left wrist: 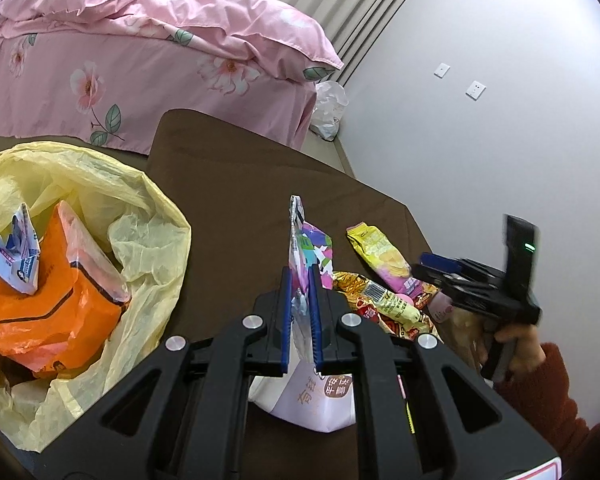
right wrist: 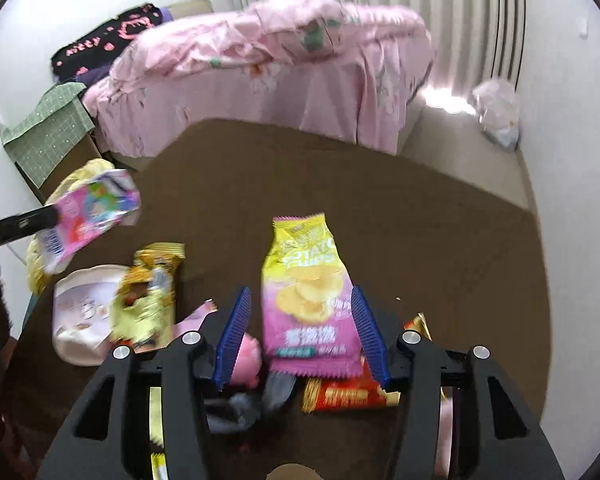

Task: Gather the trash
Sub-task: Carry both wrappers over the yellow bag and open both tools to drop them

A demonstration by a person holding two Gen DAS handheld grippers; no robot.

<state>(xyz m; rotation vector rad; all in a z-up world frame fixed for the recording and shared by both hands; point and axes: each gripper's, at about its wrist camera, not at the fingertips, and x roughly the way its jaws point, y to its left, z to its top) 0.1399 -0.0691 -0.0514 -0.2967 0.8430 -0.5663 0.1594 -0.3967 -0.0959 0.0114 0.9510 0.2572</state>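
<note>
My left gripper is shut on a pink and purple snack wrapper, held above the brown table beside the yellow trash bag. The bag holds an orange packet and a white and blue wrapper. The held wrapper also shows in the right wrist view. My right gripper is open above a yellow and pink chip bag, its fingers on either side of it. The right gripper shows in the left wrist view over the pile.
More wrappers lie on the brown table: a yellow one, a red and gold one, a pink plate and a small pink toy. A pink bed stands behind. A clear bag lies by the wall.
</note>
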